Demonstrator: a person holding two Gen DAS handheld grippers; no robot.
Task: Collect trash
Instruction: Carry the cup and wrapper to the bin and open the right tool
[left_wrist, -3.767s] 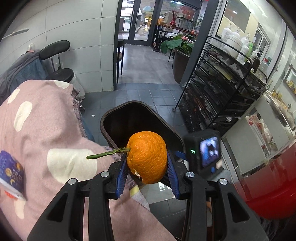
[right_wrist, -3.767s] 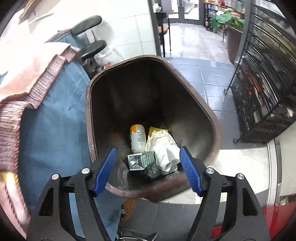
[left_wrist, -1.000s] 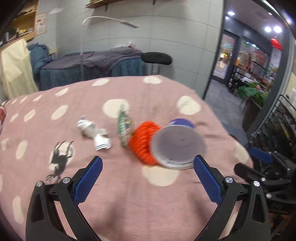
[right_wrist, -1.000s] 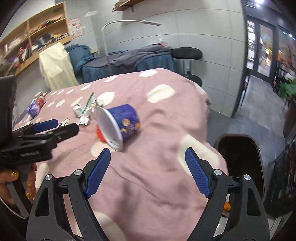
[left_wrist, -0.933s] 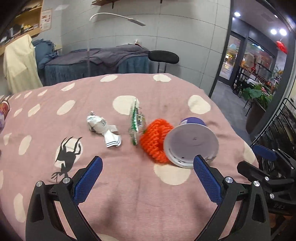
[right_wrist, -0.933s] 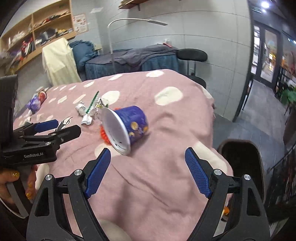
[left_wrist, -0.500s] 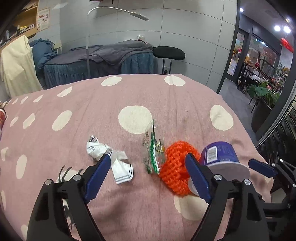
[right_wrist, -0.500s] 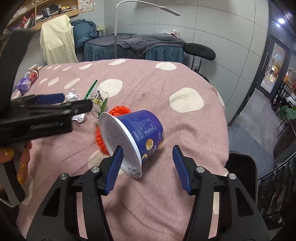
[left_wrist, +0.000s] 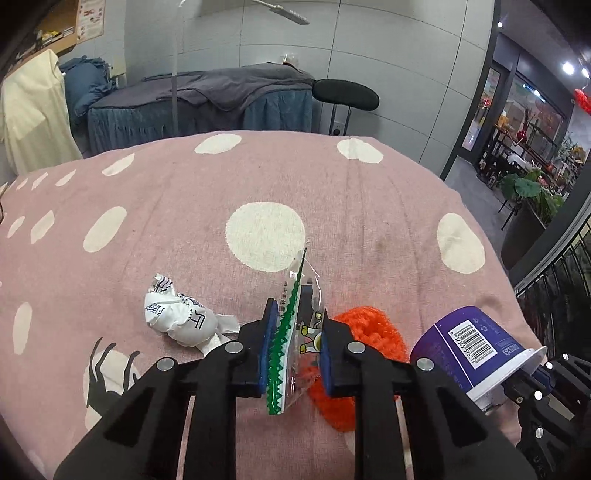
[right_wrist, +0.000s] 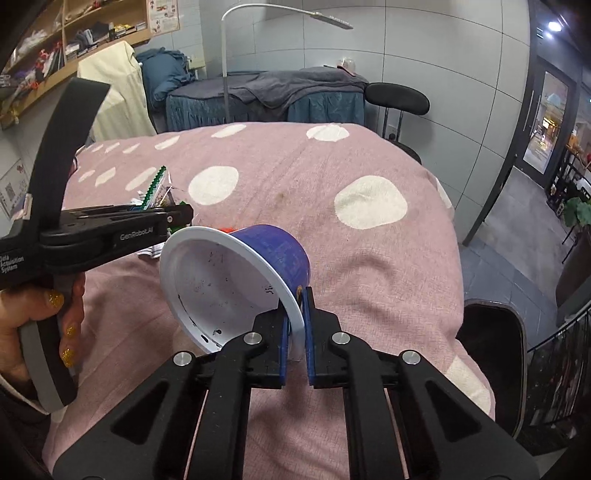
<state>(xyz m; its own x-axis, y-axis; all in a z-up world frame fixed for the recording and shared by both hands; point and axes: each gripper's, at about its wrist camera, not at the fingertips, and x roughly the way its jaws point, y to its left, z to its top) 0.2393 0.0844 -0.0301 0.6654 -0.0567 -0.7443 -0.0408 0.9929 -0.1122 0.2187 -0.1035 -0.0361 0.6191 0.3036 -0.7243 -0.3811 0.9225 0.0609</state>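
My left gripper (left_wrist: 295, 325) is shut on a clear plastic wrapper with a green zigzag edge (left_wrist: 291, 332), which stands upright between the pads on the pink dotted cloth (left_wrist: 258, 192). A crumpled white wrapper (left_wrist: 177, 317) lies just left of it, an orange knitted piece (left_wrist: 365, 339) just right. My right gripper (right_wrist: 294, 317) is shut on the white rim of a blue cup (right_wrist: 236, 280), tipped on its side with the open mouth toward me. The cup also shows in the left wrist view (left_wrist: 476, 347). The left gripper shows in the right wrist view (right_wrist: 110, 229).
A dark trash bin (right_wrist: 491, 350) stands on the floor off the cloth's right edge. A black stool (right_wrist: 399, 98) and a draped massage bed (right_wrist: 266, 92) stand behind the table. A black wire rack (left_wrist: 561, 280) is at the right.
Both grippers have closed: the left on the green-edged wrapper, the right on the cup's rim. Both moved forward and down to the trash; earlier the left dropped an orange into the bin.
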